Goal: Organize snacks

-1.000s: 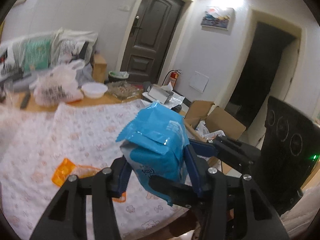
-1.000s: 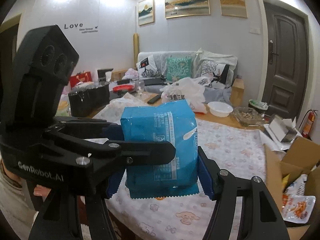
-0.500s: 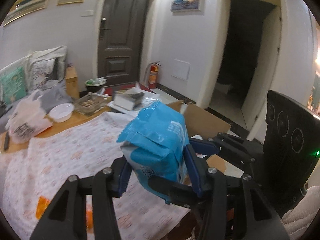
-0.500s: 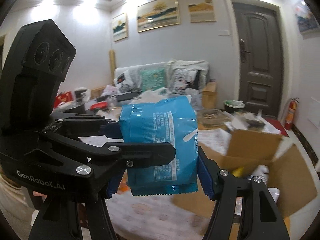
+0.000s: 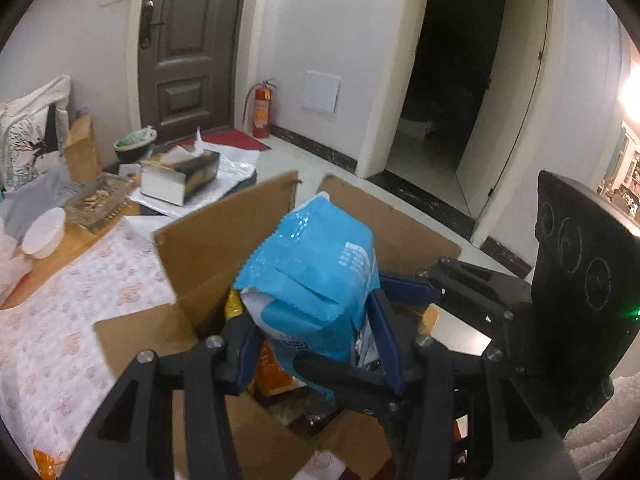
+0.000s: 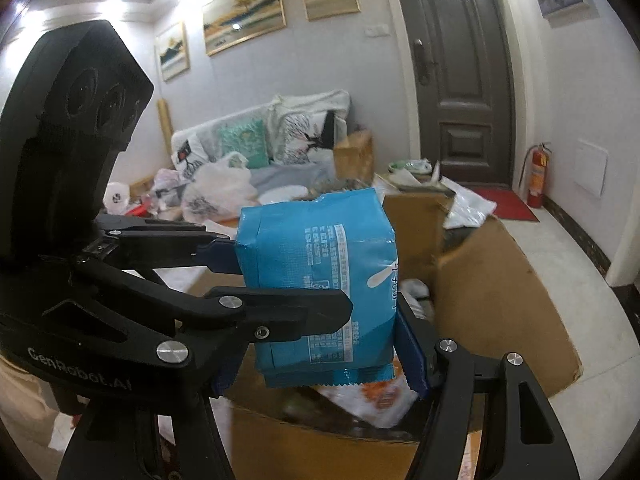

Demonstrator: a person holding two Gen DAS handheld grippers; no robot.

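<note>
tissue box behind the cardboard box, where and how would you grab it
Grip the tissue box across its two long side walls, near the middle, coming down from above. It lies flat and long, so the narrow span should fit a gripper, and the walls look stiff. Stay beside the tissue sticking out of the top slot, and clear of the cardboard box flap in front.

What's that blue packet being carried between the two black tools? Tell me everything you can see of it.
The blue snack bag is a puffy, glossy foil or plastic pack with white printed text, a back seam and crimped zigzag ends. It is sealed, roughly upright and slightly tilted, and held in the air over the open cardboard box. The left gripper and the right gripper each clamp it between blue-padded jaws, from crossing directions.
</note>
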